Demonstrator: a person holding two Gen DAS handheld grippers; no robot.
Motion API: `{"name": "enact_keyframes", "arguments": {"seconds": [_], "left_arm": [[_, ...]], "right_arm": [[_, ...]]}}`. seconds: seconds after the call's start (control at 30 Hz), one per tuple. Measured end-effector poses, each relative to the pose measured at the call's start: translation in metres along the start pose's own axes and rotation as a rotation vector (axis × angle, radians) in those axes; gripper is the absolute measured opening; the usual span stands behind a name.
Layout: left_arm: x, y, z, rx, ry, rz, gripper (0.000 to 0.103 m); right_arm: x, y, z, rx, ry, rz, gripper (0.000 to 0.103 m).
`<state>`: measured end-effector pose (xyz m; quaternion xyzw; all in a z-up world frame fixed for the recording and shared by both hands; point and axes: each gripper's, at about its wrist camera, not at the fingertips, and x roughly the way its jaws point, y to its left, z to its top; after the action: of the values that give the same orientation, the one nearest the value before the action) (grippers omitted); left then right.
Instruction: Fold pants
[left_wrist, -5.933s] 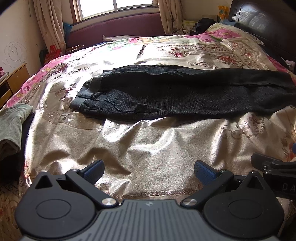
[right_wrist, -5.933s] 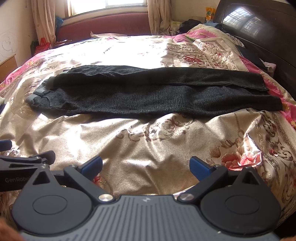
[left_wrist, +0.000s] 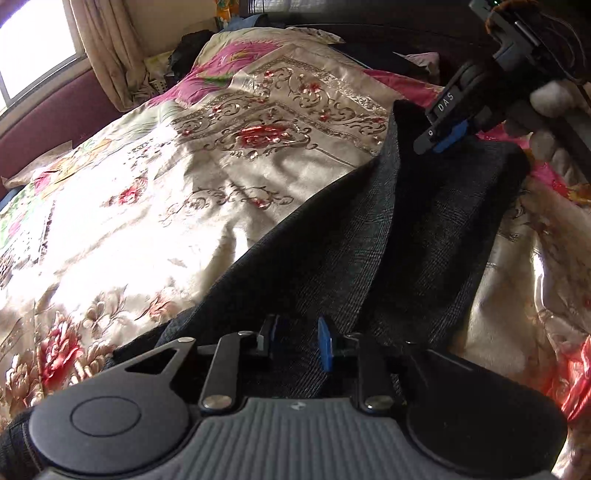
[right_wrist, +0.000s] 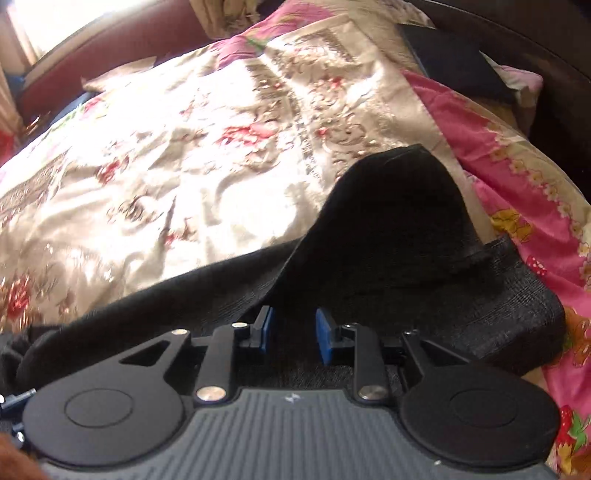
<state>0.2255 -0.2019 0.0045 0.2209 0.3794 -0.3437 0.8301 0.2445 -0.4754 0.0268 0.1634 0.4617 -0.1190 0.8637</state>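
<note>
The dark grey pants (left_wrist: 332, 251) lie on the floral bedspread (left_wrist: 177, 206). My left gripper (left_wrist: 297, 341) sits low over the leg fabric with its blue pads close together around a fold of it. My right gripper (right_wrist: 293, 334) is likewise narrowed on the dark pants (right_wrist: 399, 236) near the leg ends, where one hem corner stands lifted. In the left wrist view the right gripper (left_wrist: 443, 138) shows at the upper right, pinching the far hem of the pants.
A dark wooden headboard (left_wrist: 388, 40) runs along the far side. A dark flat item (right_wrist: 454, 62) lies by the pillow end. Curtains (left_wrist: 107, 48) and a window are at the upper left. The pink quilt border (right_wrist: 517, 206) runs on the right.
Both grippers were wide open and back from the flat pants. Now both have moved to the leg ends, closed down on the fabric, and the hem is lifted.
</note>
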Motion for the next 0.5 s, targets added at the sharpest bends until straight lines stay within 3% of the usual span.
{"name": "enact_keyframes", "arguments": {"seconds": [0.17,0.33,0.4,0.43,0.47,0.5], "left_arm": [[0.042,-0.032,0.026,0.023,-0.014,-0.012,0.048],[0.076,-0.056,0.031,0.091,-0.007,0.074,0.049],[0.084,-0.058,0.033,0.082,0.004,0.093,0.049],[0.087,-0.058,0.036,0.077,0.009,0.093,0.045],[0.089,-0.058,0.039,0.077,0.007,0.088,0.034],[0.089,-0.058,0.041,0.081,0.008,0.086,0.028]], "right_arm": [[0.024,-0.03,0.035,0.154,-0.001,0.046,0.037],[0.054,-0.027,0.054,0.22,0.024,-0.012,0.043],[0.067,-0.029,0.06,0.244,0.042,-0.058,0.037],[0.071,-0.032,0.062,0.263,0.041,-0.062,0.011],[0.073,-0.036,0.063,0.285,0.049,-0.049,0.003],[0.074,-0.041,0.066,0.314,0.056,-0.028,0.004]]}}
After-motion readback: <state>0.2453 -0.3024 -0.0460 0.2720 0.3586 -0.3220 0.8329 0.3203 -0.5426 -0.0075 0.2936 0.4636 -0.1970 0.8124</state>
